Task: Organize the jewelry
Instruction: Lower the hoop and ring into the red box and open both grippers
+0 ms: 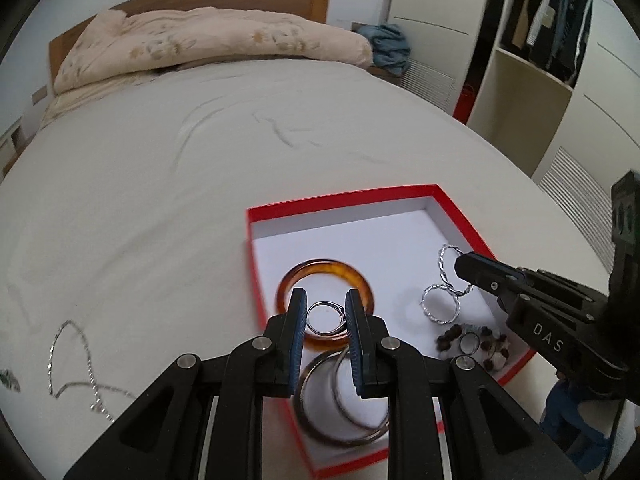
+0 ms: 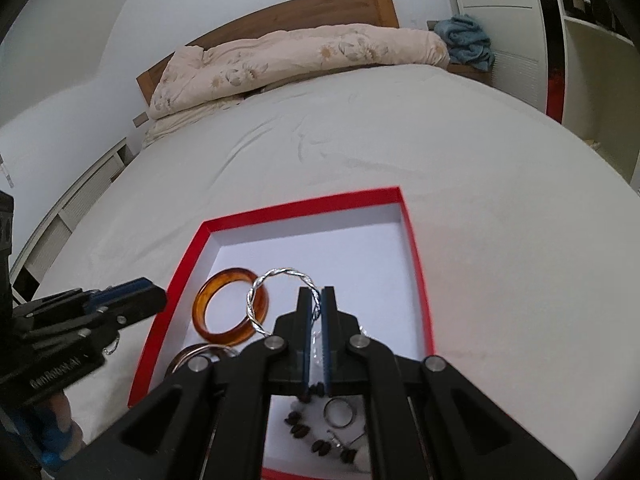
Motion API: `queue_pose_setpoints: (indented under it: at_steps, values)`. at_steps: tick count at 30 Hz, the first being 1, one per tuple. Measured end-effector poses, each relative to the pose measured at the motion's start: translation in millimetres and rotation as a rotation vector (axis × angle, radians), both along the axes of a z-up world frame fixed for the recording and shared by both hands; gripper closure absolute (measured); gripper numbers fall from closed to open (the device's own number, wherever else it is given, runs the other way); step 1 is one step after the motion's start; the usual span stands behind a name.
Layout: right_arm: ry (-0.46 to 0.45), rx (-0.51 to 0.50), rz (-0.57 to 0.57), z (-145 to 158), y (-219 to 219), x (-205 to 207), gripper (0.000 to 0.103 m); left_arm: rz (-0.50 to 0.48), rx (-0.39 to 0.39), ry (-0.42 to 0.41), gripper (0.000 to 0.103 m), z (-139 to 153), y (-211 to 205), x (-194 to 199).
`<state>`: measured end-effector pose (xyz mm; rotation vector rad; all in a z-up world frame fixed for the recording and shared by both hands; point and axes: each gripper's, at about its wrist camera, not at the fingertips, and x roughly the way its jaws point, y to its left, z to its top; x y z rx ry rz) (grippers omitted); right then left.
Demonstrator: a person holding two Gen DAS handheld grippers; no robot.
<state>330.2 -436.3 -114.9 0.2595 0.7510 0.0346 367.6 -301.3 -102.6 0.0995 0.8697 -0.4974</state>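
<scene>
Both claws work over a red-rimmed box (image 1: 460,216) with a white floor, lying on a bed's pale sheet (image 1: 160,200).

Low in the centre of the left wrist view, the left gripper (image 1: 326,314) has its jaws partly closed on a small silver ring (image 1: 325,318), which sits pinched between the blue pads above an amber bangle (image 1: 326,276). That bangle lies flat on the box floor. Below it, toward the lower edge of the frame, two thin metal bangles (image 1: 344,400) overlap behind the fingers.

At the right of that frame the right gripper (image 1: 460,266) reaches in over the box's right side. Seen in the lower centre of its own view, the right gripper (image 2: 316,300) is nearly shut, its pads clamped on a twisted silver hoop (image 2: 280,292) that stands out up and left from the jaws, its far edge overlapping the amber bangle in the picture. A second twisted hoop (image 1: 440,304) hangs or rests just below the first, in the right of the left wrist view; whether the two are linked I cannot tell.

Near the bottom of the right wrist view lie a plain band ring (image 2: 339,412) and a string of dark beads (image 2: 304,428) on the box floor.

Outside the box, at the lower left of the left wrist frame, a thin silver chain (image 1: 80,368) is strewn on the sheet. A folded floral quilt (image 1: 208,44) lies across the upper part of the frame.
</scene>
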Motion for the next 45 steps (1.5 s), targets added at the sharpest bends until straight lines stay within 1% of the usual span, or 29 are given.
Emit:
queue_pose_setpoints:
  at_steps: [3, 10, 21, 29, 41, 45]
  values:
    - [-0.005, -0.013, -0.011, 1, -1, 2, 0.099, -0.019, 0.019, -0.010, 0.084, -4, -11, -1]
    - [0.002, -0.057, -0.014, -3, 1, 5, 0.099, -0.040, 0.033, -0.016, 0.084, -11, -24, 5]
    - [0.034, -0.131, -0.028, -12, 3, 7, 0.099, -0.050, 0.047, 0.001, 0.084, -23, -29, 10]
    - [0.056, -0.143, -0.034, -18, 1, 8, 0.099, -0.045, 0.054, 0.013, 0.084, -30, -31, 12]
    - [0.098, -0.200, -0.043, -24, 5, 12, 0.098, -0.028, 0.073, 0.027, 0.084, -42, -35, 16]
    - [0.097, -0.208, -0.046, -23, 6, 12, 0.098, -0.017, 0.075, 0.036, 0.084, -46, -34, 17]
